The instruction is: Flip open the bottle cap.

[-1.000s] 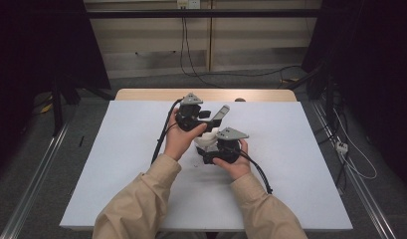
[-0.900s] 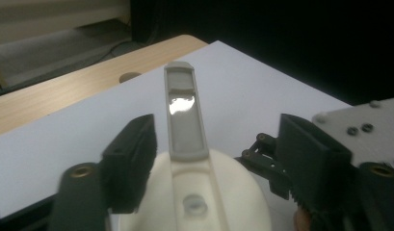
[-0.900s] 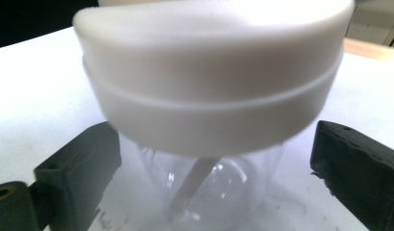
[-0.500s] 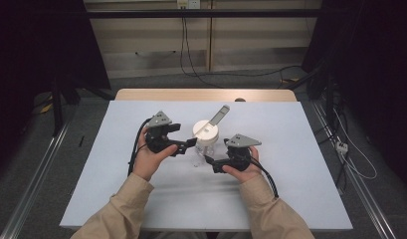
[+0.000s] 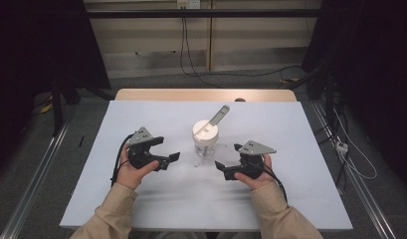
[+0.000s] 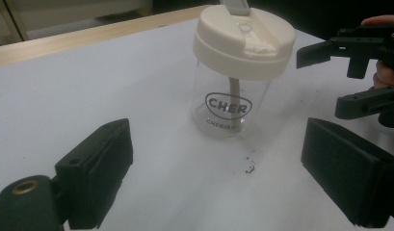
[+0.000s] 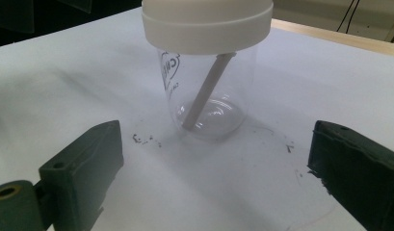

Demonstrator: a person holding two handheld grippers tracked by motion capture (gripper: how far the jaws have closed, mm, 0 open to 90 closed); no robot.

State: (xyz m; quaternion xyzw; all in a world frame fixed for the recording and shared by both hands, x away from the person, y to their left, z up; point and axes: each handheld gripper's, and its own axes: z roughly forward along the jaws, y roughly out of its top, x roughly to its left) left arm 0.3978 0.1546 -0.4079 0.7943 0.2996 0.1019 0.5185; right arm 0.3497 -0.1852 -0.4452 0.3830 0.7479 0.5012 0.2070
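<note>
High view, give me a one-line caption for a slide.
Clear jar with cream lid stands on the white table between the open left tool and right tool.

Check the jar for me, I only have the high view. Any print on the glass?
Observer: Yes. The left gripper view shows a black oval logo on the jar. The letters that face the camera read "CHER".
Operator: Does the stick through the lid reach the bottom?
Observer: In the right gripper view the stick slants down from under the lid and its tip rests on the jar's floor.
Operator: Anything else inside?
Observer: No, through the clear wall the jar looks empty apart from the stick.
</note>
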